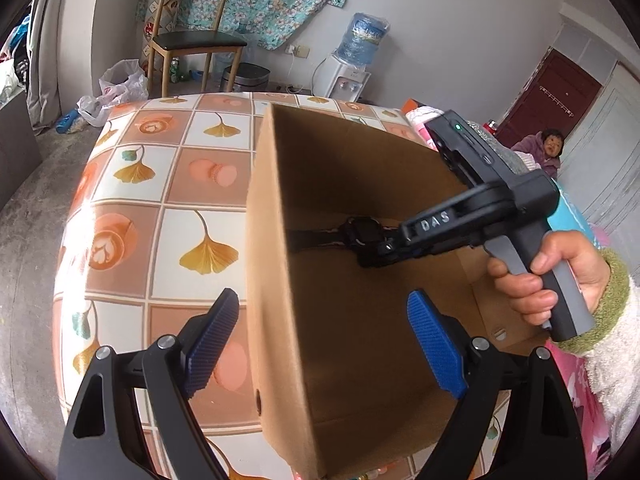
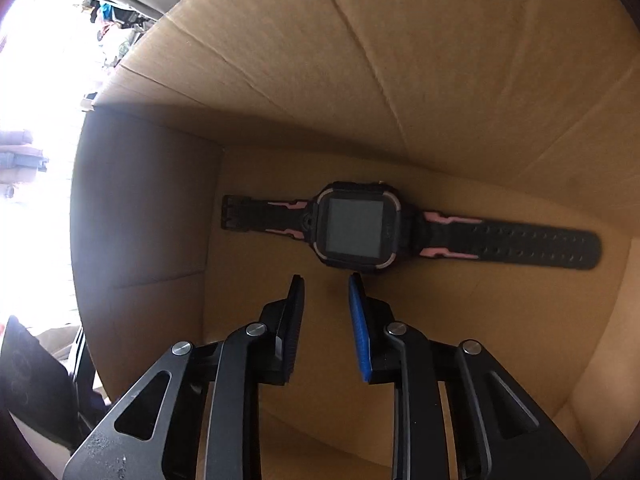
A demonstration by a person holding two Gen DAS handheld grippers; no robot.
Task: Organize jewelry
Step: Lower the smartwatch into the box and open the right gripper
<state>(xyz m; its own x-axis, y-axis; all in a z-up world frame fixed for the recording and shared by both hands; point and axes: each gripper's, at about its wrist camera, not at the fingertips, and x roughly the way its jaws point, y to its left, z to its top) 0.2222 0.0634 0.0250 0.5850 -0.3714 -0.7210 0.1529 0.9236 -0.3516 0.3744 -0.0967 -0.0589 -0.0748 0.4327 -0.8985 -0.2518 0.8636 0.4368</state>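
A black and pink smartwatch (image 2: 356, 228) lies flat, face up, on the floor of an open cardboard box (image 2: 360, 60). Just short of the watch my right gripper (image 2: 325, 278) points down into the box, its jaws a narrow gap apart with nothing between them. In the left wrist view the watch (image 1: 360, 232) shows dimly inside the box (image 1: 272, 240), with the right gripper's tips (image 1: 370, 258) beside it. My left gripper (image 1: 323, 294) stands wide open astride the box's near wall, one blue pad outside and one inside, neither touching it.
The box stands on a table with a tiled, leaf-patterned cloth (image 1: 160, 200). A hand in a fleecy sleeve (image 1: 552, 276) holds the right gripper. Beyond the table are a chair (image 1: 192, 40), a water dispenser (image 1: 348, 76) and a seated person (image 1: 548, 148).
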